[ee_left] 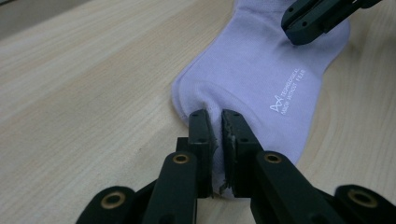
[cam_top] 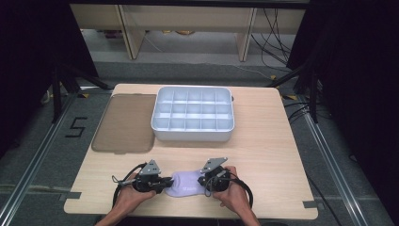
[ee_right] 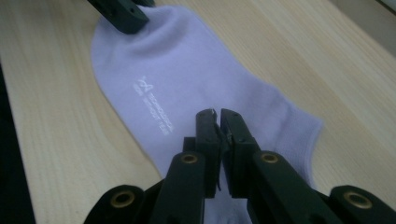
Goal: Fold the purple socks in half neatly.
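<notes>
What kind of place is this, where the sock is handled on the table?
Probably a lab or recording workspace, not a home. The wooden table stands between black curtains, with loose cables on the floor behind it and a taped number marker beside it. The person works the sock with handheld grippers.

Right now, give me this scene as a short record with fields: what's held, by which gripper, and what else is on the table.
held item: lilac sock, flat on the table's near edge
left gripper: shut, pinching one end of the sock
right gripper: shut on the opposite end
print: white lettering on the sock
behind: white compartment tray, empty
beside tray: translucent brown lid, lying flat
</notes>
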A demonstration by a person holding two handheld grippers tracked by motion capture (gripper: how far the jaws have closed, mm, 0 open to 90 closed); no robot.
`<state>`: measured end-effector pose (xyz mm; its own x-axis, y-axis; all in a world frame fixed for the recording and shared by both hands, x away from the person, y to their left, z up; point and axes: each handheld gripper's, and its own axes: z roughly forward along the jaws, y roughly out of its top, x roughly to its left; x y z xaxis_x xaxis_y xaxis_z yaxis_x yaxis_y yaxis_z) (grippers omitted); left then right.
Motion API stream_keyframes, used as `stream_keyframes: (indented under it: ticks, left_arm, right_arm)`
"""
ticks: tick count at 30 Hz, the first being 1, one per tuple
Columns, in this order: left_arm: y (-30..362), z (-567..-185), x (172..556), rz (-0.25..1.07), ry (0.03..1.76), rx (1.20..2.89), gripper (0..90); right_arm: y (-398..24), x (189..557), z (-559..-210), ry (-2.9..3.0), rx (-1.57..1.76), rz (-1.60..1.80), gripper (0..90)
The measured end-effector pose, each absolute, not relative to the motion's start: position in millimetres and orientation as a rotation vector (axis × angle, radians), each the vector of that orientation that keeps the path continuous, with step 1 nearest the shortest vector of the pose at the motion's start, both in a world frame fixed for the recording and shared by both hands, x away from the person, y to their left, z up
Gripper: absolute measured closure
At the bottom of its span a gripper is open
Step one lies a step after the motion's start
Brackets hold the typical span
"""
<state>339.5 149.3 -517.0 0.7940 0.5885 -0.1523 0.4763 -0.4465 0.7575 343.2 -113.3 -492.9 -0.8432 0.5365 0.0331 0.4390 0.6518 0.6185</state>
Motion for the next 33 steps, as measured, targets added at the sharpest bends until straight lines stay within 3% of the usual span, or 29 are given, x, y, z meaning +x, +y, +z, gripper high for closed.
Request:
stream_keyframes:
  ticks: [22,29,33]
  left_arm:
    - [166,-488,328,0.165,0.722,2.088,82.7]
    - [168,-485,330,0.14,0.725,2.073,82.7]
    - [167,-482,330,0.14,0.717,2.075,82.8]
  right_arm:
    - [-62,323,-501,2.833,0.596,0.982,86.8]
    - [-65,349,-492,2.73,0.659,0.981,87.8]
    - [-55,365,-503,2.723,0.672,0.945,88.5]
